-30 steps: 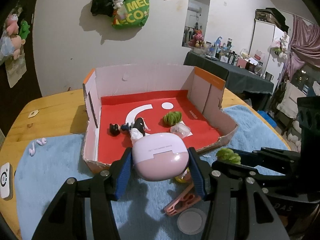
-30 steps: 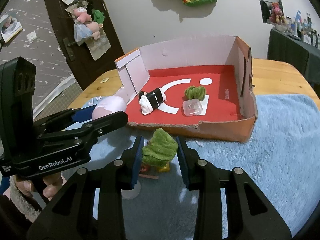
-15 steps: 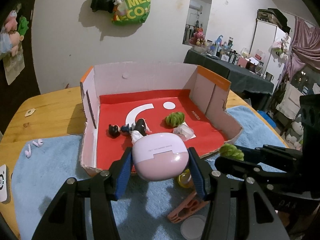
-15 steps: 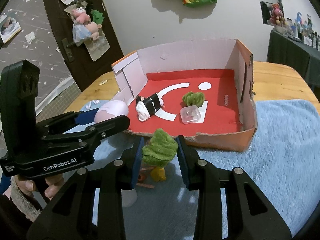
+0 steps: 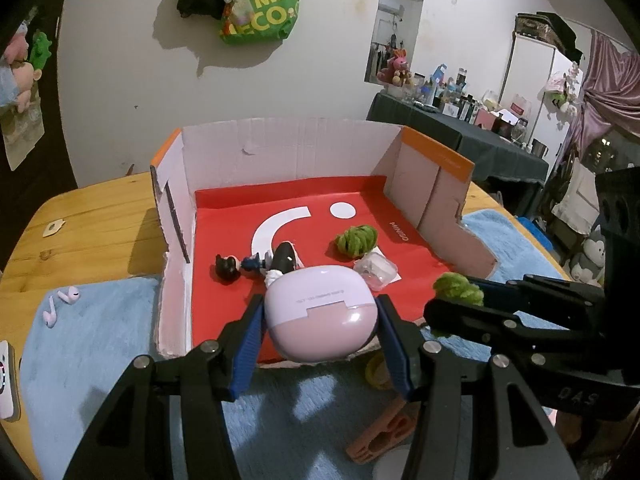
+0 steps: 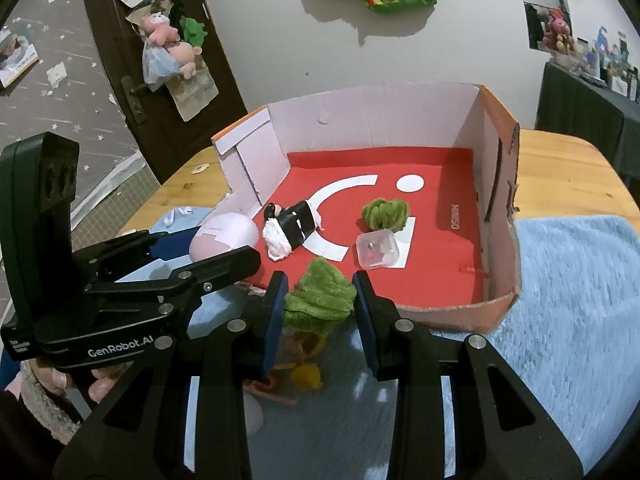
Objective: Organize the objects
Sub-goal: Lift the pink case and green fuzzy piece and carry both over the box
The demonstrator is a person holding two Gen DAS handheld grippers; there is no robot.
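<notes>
A round wooden table (image 5: 92, 208) is seen before a pale wall, with a blue fleece mat (image 6: 576, 288) spread over its near half and an open cardboard box (image 5: 280, 152) set on it, red-floored, high-walled at the back and sides, its front wall cut low and ragged. At far left, two pink earbuds (image 5: 60, 304) lie on the mat, well apart from the box. The left gripper (image 5: 320, 316) is closed on a lilac earbud case (image 5: 320, 312), a smooth rounded shell with a paler pink lower half and a stepped lid seam; the case is held above the low front edge of the box, its blue pads pressed to both sides. Inside the box, from left to right, a small black figure (image 5: 227, 266), a black-and-white figurine (image 6: 292, 228) lying on its side, a green fuzzy ball (image 5: 356, 238) and a clear plastic case (image 6: 377, 249) are noted; the far red floor is left bare. The right gripper (image 6: 320, 300) is clamped narrowly on a green fuzzy tree (image 6: 320, 294), layered and cone-shaped, held just before the box's front edge. Below it on the mat a yellow piece (image 6: 306, 376) and an orange clip (image 5: 380, 436) are found. Open mat lies to the right.
</notes>
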